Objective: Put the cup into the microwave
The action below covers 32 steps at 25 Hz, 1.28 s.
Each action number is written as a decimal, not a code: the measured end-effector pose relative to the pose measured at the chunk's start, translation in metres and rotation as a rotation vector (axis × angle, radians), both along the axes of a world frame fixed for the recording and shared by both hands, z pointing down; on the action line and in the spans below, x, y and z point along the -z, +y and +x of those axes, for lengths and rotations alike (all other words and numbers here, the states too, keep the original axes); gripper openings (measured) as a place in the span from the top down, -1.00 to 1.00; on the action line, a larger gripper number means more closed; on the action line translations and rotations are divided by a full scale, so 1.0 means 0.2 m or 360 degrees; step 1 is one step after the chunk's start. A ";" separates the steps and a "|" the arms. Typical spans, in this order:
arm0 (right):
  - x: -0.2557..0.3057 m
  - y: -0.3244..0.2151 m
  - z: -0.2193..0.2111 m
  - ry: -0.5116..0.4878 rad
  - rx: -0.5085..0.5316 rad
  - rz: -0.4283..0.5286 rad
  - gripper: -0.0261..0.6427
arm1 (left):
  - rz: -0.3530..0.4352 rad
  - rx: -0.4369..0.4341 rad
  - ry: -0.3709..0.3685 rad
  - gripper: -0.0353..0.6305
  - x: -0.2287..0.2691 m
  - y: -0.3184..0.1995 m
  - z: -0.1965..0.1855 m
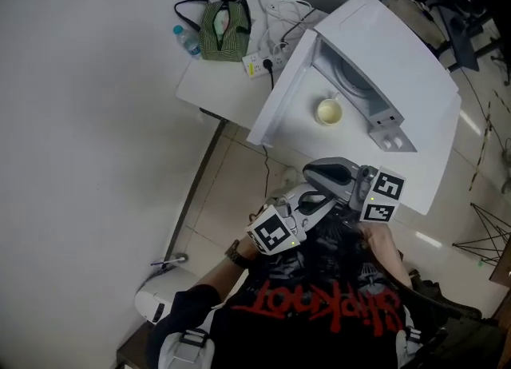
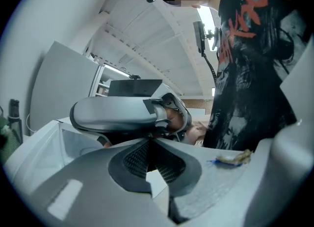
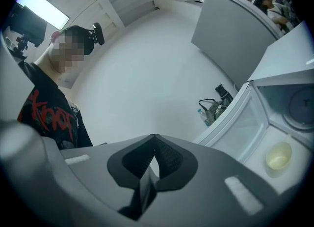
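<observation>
The microwave (image 1: 415, 72) is a boxy white shell with smooth, matte walls, filling the upper right of the head view. Its flat door (image 1: 279, 104) hangs wide open toward the left. The cup (image 1: 329, 111) stands upright on the bare cavity floor, just inside the opening. It is small, round and cream-coloured, with a stubby handle. Its inside looks pale yellow, though the view is too coarse to tell glaze from liquid. In the right gripper view the cup (image 3: 278, 155) sits at the lower right, behind the door's translucent panel (image 3: 235, 123).

Both grippers are low in the head view, close to the person's black shirt with its red print, well apart from the cup. The left gripper (image 2: 150, 141) has its two black, ribbed pads pressed together, with nothing between them. The right gripper (image 3: 154, 135) likewise has its pads squeezed flat against each other, empty. Its rounded grey body crosses just above the left one in the left gripper view.

At the upper left of the head view, a white table (image 1: 211, 92) carries a green striped pouch (image 1: 223, 30), a clear plastic bottle (image 1: 186, 40) and a power strip (image 1: 259, 62).
</observation>
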State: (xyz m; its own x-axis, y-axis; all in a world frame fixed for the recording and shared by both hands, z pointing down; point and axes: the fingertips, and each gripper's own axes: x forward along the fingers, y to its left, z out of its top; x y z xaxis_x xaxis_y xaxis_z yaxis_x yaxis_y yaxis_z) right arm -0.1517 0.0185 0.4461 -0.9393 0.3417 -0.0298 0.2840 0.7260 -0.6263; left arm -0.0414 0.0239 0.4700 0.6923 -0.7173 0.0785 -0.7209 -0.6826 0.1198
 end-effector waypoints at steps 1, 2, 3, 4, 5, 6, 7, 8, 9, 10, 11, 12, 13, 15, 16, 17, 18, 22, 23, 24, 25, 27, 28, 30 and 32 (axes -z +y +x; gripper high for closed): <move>0.00 -0.02 0.00 0.0003 -0.0025 0.0007 0.92 | 0.0024 -0.0013 -0.0001 0.88 0.01 -0.01 0.00; 0.01 -0.05 0.01 0.0002 -0.0058 0.0020 0.92 | 0.0056 -0.0019 -0.0011 0.88 0.01 -0.04 0.00; 0.02 -0.09 0.01 -0.0005 -0.0095 0.0027 0.92 | 0.0085 -0.0016 0.0001 0.89 0.02 -0.07 0.00; 0.04 -0.13 0.03 -0.0014 -0.0133 0.0024 0.92 | 0.0092 -0.0003 0.0078 0.89 0.05 -0.10 0.00; 0.05 -0.16 0.04 -0.0017 -0.0167 0.0023 0.92 | 0.0055 0.0000 0.0228 0.89 0.08 -0.13 0.00; 0.04 -0.17 0.05 -0.0007 -0.0195 0.0028 0.92 | -0.0025 -0.0030 0.0390 0.89 0.09 -0.15 0.01; 0.03 -0.18 0.07 0.0006 -0.0224 0.0030 0.92 | -0.0104 -0.0096 0.0476 0.89 0.09 -0.15 0.02; 0.02 -0.18 0.08 0.0007 -0.0258 0.0014 0.92 | -0.0143 -0.0168 0.0468 0.89 0.08 -0.14 0.04; 0.02 -0.19 0.10 -0.0008 -0.0298 -0.0010 0.92 | -0.0147 -0.0221 0.0410 0.89 0.07 -0.13 0.06; 0.02 -0.20 0.11 -0.0026 -0.0339 -0.0021 0.92 | -0.0136 -0.0251 0.0357 0.89 0.06 -0.13 0.06; 0.03 -0.21 0.11 -0.0039 -0.0378 -0.0011 0.92 | -0.0125 -0.0260 0.0326 0.89 0.06 -0.13 0.06; 0.03 -0.22 0.11 -0.0045 -0.0417 0.0020 0.92 | -0.0116 -0.0256 0.0311 0.89 0.06 -0.14 0.06; 0.02 -0.23 0.11 -0.0042 -0.0453 0.0061 0.92 | -0.0109 -0.0249 0.0299 0.89 0.05 -0.15 0.06; 0.00 -0.26 0.13 -0.0017 -0.0533 0.0137 0.92 | -0.0076 -0.0238 0.0240 0.89 0.03 -0.17 0.07; -0.02 -0.29 0.15 0.0005 -0.0586 0.0172 0.92 | -0.0051 -0.0231 0.0198 0.88 0.01 -0.17 0.08; -0.04 -0.32 0.18 0.0035 -0.0647 0.0206 0.92 | -0.0035 -0.0216 0.0185 0.89 0.00 -0.18 0.07; -0.06 -0.37 0.22 0.0067 -0.0706 0.0227 0.92 | -0.0040 -0.0187 0.0219 0.89 0.00 -0.20 0.05; -0.08 -0.55 0.38 0.0097 -0.0834 0.0183 0.92 | -0.0157 -0.0030 0.0480 0.89 0.00 -0.34 -0.10; -0.08 -0.59 0.40 0.0094 -0.0845 0.0186 0.92 | -0.0179 0.0000 0.0541 0.89 -0.02 -0.39 -0.13; -0.07 -0.62 0.43 0.0093 -0.0851 0.0197 0.92 | -0.0210 0.0031 0.0601 0.89 -0.05 -0.45 -0.15; -0.07 -0.64 0.45 0.0091 -0.0851 0.0206 0.92 | -0.0251 0.0065 0.0637 0.89 -0.11 -0.50 -0.17; -0.08 -0.66 0.47 0.0095 -0.0840 0.0214 0.92 | -0.0340 0.0159 0.0553 0.78 -0.30 -0.58 -0.22; -0.09 -0.67 0.48 0.0101 -0.0833 0.0215 0.92 | -0.0379 0.0238 0.0452 0.77 -0.40 -0.60 -0.25; -0.10 -0.68 0.51 0.0108 -0.0833 0.0215 0.92 | -0.0475 0.0437 0.0303 0.89 -0.59 -0.65 -0.36; -0.10 -0.72 0.54 0.0104 -0.0853 0.0203 0.92 | -0.0611 0.0577 0.0275 0.89 -0.76 -0.70 -0.46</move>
State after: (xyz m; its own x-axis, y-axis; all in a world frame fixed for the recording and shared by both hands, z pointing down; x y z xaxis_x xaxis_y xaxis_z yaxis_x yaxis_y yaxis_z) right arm -0.0437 -0.1248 0.4659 -0.9812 -0.1874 0.0449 -0.1826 0.8294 -0.5280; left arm -0.1325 -0.1159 0.6220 0.4326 -0.8542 0.2885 -0.8493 -0.2787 0.4483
